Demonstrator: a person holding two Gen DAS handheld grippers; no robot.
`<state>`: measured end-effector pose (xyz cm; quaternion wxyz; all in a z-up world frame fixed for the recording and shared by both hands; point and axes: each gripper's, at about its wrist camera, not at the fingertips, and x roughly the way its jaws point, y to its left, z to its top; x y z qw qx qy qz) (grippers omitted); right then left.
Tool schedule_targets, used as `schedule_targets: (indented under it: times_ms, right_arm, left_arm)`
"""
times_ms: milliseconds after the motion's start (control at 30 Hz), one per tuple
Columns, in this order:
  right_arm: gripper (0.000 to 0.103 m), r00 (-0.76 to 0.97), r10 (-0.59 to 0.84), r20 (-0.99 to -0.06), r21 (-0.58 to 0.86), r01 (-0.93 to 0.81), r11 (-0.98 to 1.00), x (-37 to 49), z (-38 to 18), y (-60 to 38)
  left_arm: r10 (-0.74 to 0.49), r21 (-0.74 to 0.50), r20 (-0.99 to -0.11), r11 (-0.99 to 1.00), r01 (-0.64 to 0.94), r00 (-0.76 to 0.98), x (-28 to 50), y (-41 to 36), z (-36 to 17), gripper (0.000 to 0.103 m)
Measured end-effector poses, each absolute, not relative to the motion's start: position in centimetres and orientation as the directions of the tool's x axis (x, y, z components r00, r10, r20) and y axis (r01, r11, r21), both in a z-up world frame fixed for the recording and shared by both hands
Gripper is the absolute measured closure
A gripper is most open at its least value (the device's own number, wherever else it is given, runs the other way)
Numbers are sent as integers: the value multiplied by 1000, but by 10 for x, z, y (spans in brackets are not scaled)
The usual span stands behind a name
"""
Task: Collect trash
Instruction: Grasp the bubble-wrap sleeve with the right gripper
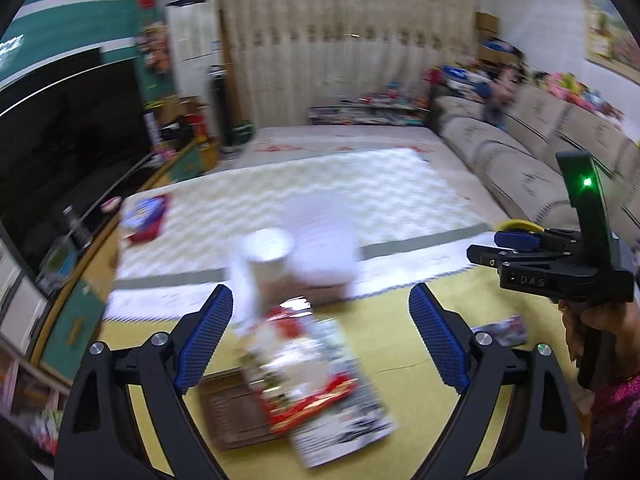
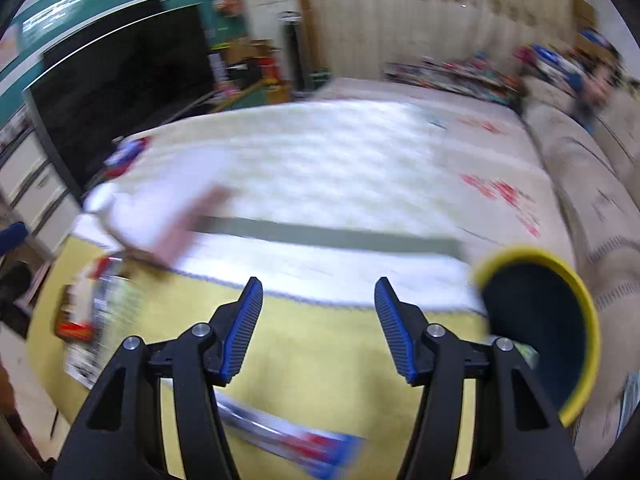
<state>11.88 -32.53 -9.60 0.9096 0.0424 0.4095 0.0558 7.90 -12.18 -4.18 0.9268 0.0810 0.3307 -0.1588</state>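
My left gripper [image 1: 320,332] is open above a yellow table [image 1: 420,400]. Just past its fingers lie a red-and-white snack wrapper [image 1: 304,380] on a magazine [image 1: 344,420], with a white paper cup [image 1: 268,256] standing behind them. My right gripper [image 2: 318,324] is open and empty over the same table [image 2: 320,360]; it also shows in the left wrist view [image 1: 516,244] at the right. A yellow-rimmed dark bin [image 2: 540,328] sits right of the right gripper. A blue-red wrapper [image 2: 296,440] lies under the right gripper.
A white box [image 1: 324,260] stands behind the cup. A brown tray [image 1: 236,412] lies under the magazine. A small colourful packet [image 1: 504,330] lies on the table at the right. A white rug [image 1: 320,200], a sofa [image 1: 520,160] and a TV [image 1: 68,136] surround the table.
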Motion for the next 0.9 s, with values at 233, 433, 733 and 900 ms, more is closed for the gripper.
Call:
schedule_targets:
  times_ms: [233, 433, 733, 900]
  right_arm:
    - [48, 620, 265, -739, 217, -153, 964, 155, -93, -257]
    - [48, 591, 255, -765, 219, -135, 966, 179, -101, -235]
    - [90, 595, 289, -750, 258, -138, 956, 174, -99, -244]
    - [90, 637, 284, -717, 258, -135, 957, 159, -82, -260]
  left_arm:
    - [-201, 33, -618, 959, 281, 760, 85, -64, -46, 14]
    - [-207, 17, -619, 961, 277, 757, 86, -65, -51, 14]
    - [-209, -1, -621, 964, 266, 756, 91, -62, -54, 13]
    - [-206, -5, -622, 966, 259, 755, 94, -61, -55, 13]
